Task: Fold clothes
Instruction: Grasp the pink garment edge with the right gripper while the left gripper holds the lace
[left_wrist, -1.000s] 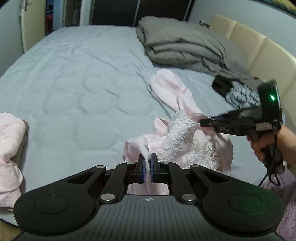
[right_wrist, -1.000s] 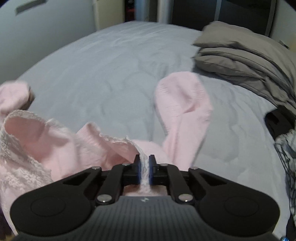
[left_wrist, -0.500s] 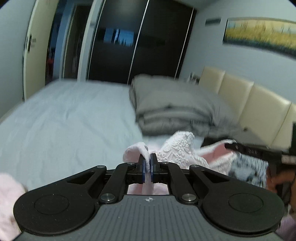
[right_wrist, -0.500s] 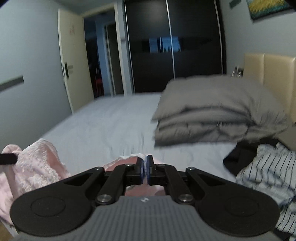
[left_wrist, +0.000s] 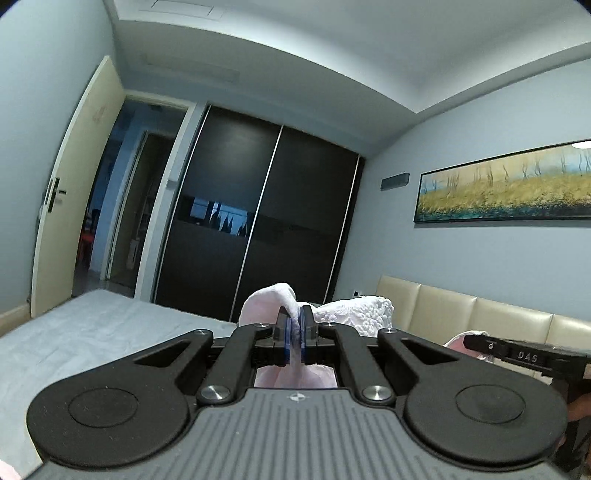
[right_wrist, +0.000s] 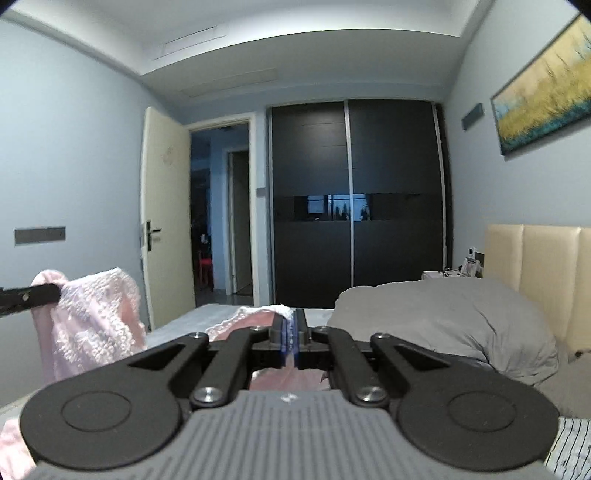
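Observation:
A pink garment with white lace (right_wrist: 92, 317) hangs in the air between both grippers, lifted off the grey bed (left_wrist: 81, 328). My left gripper (left_wrist: 294, 321) is shut on a fold of the pink fabric (left_wrist: 266, 302), with lace bunched just to its right. My right gripper (right_wrist: 294, 325) is shut on another edge of the same garment (right_wrist: 251, 317). In the right wrist view the left gripper's fingers (right_wrist: 33, 295) enter from the left edge, pinching the cloth. In the left wrist view the right gripper (left_wrist: 517, 354) shows at the right edge. Both point roughly level.
A folded grey duvet (right_wrist: 443, 325) lies at the head of the bed by the beige headboard (right_wrist: 543, 273). A striped garment (right_wrist: 569, 443) sits at the lower right. A dark sliding wardrobe (right_wrist: 354, 206) and an open door (right_wrist: 162, 236) stand beyond the bed.
Both grippers have risen and tilted up from pointing at the bed to pointing level, carrying the pink garment up off the bed. Both grips stay shut on the cloth.

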